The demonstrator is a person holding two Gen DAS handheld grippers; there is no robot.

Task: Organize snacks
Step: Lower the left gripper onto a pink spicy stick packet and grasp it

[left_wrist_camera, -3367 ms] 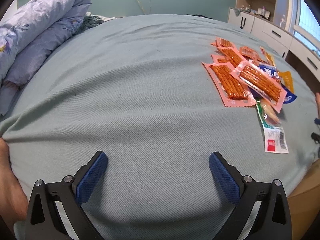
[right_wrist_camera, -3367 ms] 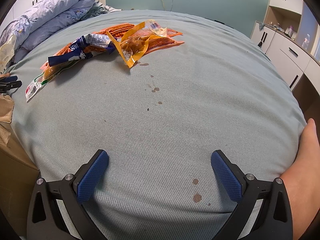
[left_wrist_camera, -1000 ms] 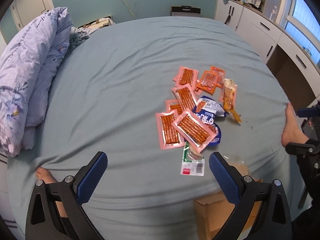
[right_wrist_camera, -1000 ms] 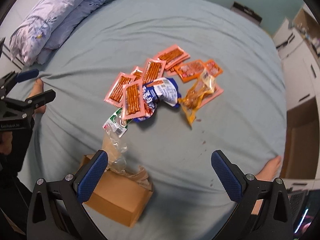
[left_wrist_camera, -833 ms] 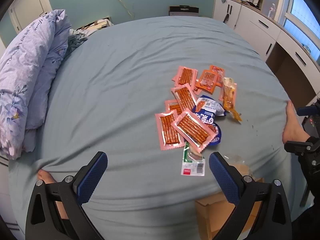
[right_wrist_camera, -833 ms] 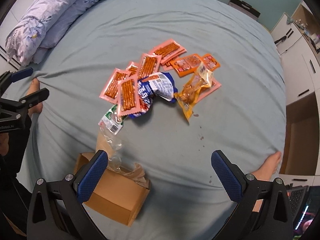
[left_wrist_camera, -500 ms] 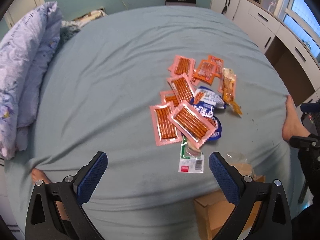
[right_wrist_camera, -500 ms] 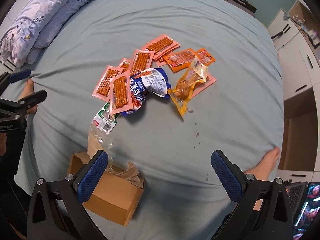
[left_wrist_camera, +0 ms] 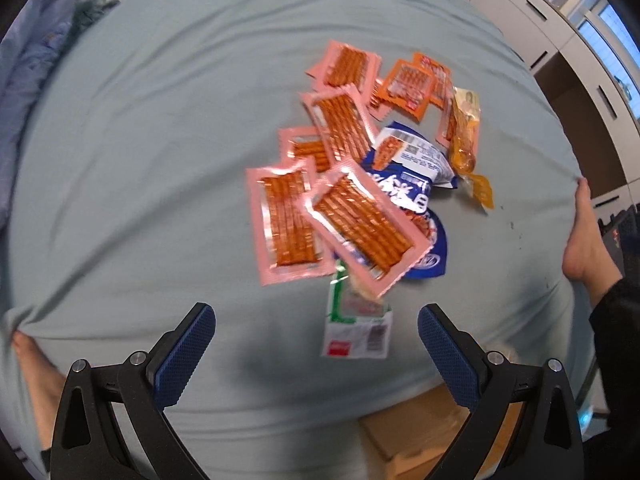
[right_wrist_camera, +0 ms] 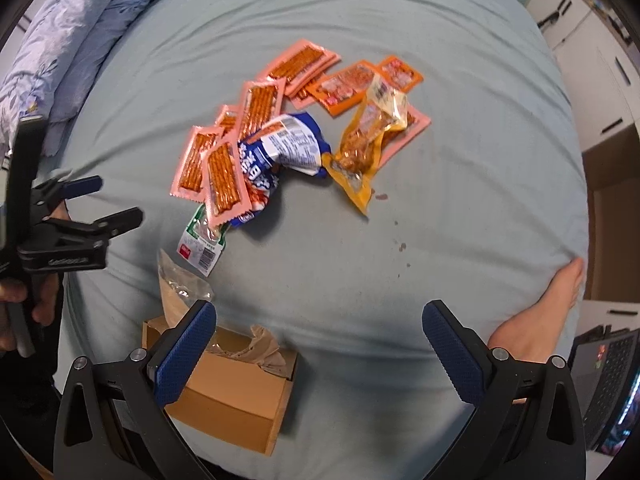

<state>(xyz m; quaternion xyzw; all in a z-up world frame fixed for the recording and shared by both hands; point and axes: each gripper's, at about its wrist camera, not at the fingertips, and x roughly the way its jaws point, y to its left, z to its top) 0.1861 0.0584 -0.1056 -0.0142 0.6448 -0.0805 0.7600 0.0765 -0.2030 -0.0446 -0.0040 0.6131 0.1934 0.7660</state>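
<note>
A bedroom with white cabinets along the right wall holds a bed (right_wrist_camera: 460, 160) under a pale blue-green sheet, which serves as the work surface. The left hand-held gripper (left_wrist_camera: 316, 350) hangs above the bed's near edge with its jaws spread wide and nothing between them; the right hand-held gripper (right_wrist_camera: 320, 354) is likewise wide and empty, further right. Just beyond the left one lies a green-and-white packet (left_wrist_camera: 356, 328), the nearest of the snacks. Past it, pink packets of orange sticks (left_wrist_camera: 286, 224) overlap a crumpled blue bag (right_wrist_camera: 280, 152), with a yellow pouch (right_wrist_camera: 364, 148) to the right and orange sachets (right_wrist_camera: 348, 84) at the far side. A cardboard box (right_wrist_camera: 236, 400) with a crinkled liner stands off the bed's near edge, probably the place for the snacks. The step in hand looks like the first pick. It would go best by taking the loose green-and-white packet or the topmost pink one by an edge, with one finger slid under the film, since the flat packs lie flush on soft bedding and overlap each other.
</note>
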